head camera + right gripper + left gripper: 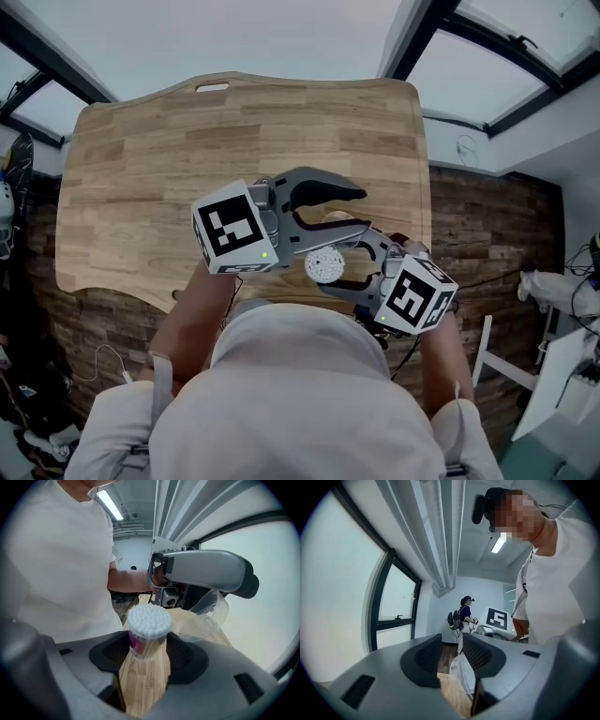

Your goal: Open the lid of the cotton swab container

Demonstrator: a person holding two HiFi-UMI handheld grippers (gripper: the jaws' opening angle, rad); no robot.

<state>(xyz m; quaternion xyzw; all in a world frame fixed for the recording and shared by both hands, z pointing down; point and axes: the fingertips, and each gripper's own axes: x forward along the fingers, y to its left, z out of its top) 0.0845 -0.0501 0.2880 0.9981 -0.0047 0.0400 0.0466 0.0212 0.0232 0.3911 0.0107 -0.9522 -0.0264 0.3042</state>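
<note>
Right gripper [147, 651]: jaws closed on the cotton swab container [148, 632], one pad pressed to each side of its clear body. The container stands upright between the pads, with the white swab heads [149, 619] packed at its open top, above the jaw line. Lid [208, 616] is off the mouth. It is clear plastic, tipped on edge just beyond the right gripper's jaws, to their right in the right gripper view. Its near rim meets or nearly meets the container's top; cannot tell if a hinge joins them. Left gripper [452, 656]: jaws partly apart, with the lid between them. In the left gripper view the lid lies against the pad on that view's right. A narrow strip of floor shows between the lid and the other pad, so no two-sided pinch is seen. Only the right gripper view shows the swabs end-on and the lid's cup shape, with one grey jaw of the left gripper above the lid. Only the left gripper view shows the gap at the lid, the right gripper's marker cube [502, 619] ahead of the jaws, and a second person [464, 615] far beyond by a wall. Only the head view shows the two grippers tip to tip over the near edge of a wooden board [187, 141].
</note>
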